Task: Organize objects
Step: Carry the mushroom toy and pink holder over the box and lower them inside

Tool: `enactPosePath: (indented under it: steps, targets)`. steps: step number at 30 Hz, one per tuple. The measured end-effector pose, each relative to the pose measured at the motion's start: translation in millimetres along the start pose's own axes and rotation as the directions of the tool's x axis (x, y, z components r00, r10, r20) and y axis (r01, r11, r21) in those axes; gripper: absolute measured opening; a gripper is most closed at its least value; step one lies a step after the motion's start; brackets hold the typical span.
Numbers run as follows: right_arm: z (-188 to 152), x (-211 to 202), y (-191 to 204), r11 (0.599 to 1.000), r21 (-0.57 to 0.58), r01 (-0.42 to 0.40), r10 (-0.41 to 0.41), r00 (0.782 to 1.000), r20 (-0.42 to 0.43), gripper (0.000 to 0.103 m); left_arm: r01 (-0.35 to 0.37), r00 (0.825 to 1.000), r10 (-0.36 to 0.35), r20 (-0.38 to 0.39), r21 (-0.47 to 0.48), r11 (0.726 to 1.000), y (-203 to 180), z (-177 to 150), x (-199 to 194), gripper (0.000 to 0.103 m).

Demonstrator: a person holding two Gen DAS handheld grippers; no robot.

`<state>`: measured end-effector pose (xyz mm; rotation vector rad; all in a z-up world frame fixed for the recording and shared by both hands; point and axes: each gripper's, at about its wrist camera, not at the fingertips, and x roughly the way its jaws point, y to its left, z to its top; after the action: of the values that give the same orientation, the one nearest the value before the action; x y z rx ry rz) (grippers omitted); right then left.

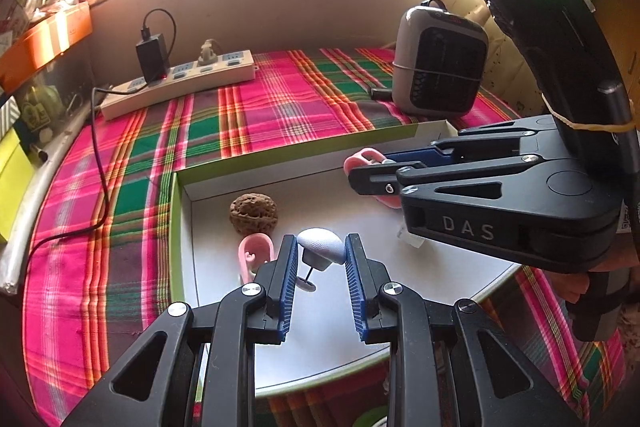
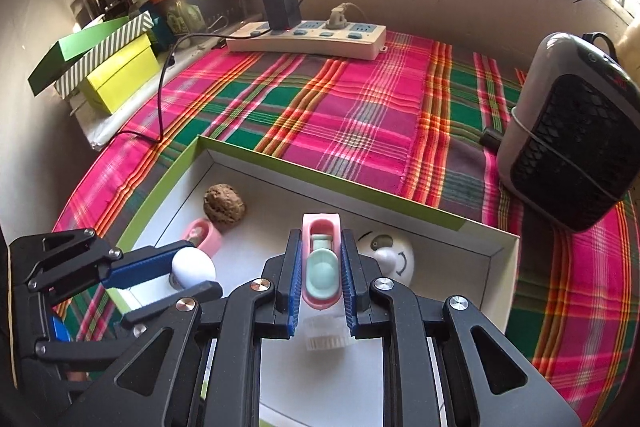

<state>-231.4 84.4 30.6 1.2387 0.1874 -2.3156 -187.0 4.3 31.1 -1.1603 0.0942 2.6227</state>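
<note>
A shallow box (image 1: 176, 227) (image 2: 320, 179) with a green rim and white inside lies on the plaid cloth. My left gripper (image 1: 321, 243) (image 2: 200, 269) is shut on a white dome-shaped piece (image 1: 322, 245) (image 2: 192, 267) with a thin pin under it, over the box's near left part. My right gripper (image 2: 321, 239) (image 1: 366, 167) is shut on a pink toy with a mint-green insert (image 2: 322, 263) (image 1: 362, 159), over the box's middle. Inside the box lie a walnut (image 1: 253, 213) (image 2: 224, 205), a small pink piece (image 1: 256, 253) (image 2: 204, 235) and a white round face piece (image 2: 390, 255).
A ridged clear cap (image 2: 326, 337) lies in the box under my right gripper. Behind it are a white power strip (image 2: 308, 37) with a black charger and a trailing cable (image 2: 160, 99). A grey heater (image 2: 576, 131) stands right. Stacked boxes (image 2: 116, 71) sit left.
</note>
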Motion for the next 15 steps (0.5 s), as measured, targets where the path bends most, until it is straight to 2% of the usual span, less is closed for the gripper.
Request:
enactPosePath:
  steps: [15]
  targets:
    - [5.4, 22.8, -0.6, 1.000, -0.012, -0.013, 0.013, 0.999, -0.036, 0.018, 0.003, 0.999, -0.003, -0.045, 0.001, 1.000, 2.3, 0.9, 23.5, 0.022]
